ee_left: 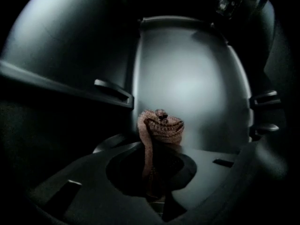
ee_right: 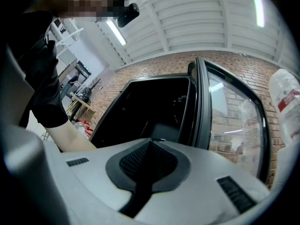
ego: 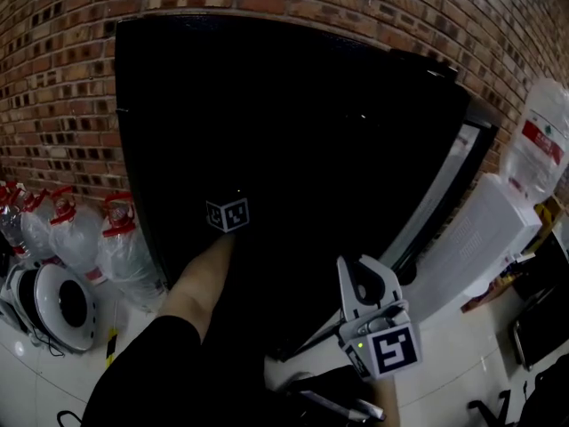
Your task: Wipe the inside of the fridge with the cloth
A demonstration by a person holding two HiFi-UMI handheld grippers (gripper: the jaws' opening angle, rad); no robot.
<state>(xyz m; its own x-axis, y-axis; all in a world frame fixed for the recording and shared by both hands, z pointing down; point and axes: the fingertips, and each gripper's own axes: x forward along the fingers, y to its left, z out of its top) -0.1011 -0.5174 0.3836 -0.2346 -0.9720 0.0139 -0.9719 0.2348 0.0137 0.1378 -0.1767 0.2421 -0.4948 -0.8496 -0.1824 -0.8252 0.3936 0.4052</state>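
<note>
The black fridge (ego: 293, 140) stands open, its glass door (ego: 444, 194) swung out to the right. My left arm reaches into the dark interior, where only the left gripper's marker cube (ego: 228, 213) shows. Inside, the left gripper (ee_left: 151, 146) is shut on a bunched pinkish-brown cloth (ee_left: 161, 125), held a little in front of the grey back wall (ee_left: 192, 78). My right gripper (ego: 360, 278) stays outside, low in front of the fridge. Its jaws (ee_right: 150, 143) are shut with nothing between them, facing the fridge opening (ee_right: 150, 107) and the glass door (ee_right: 208, 102).
Shelf rails jut from the left inner wall (ee_left: 112, 90) and the right one (ee_left: 265, 97). Large water bottles (ego: 124, 247) and a round fan (ego: 62, 305) sit on the floor to the left. A white water dispenser (ego: 484, 238) with a bottle (ego: 542, 140) stands right of the door.
</note>
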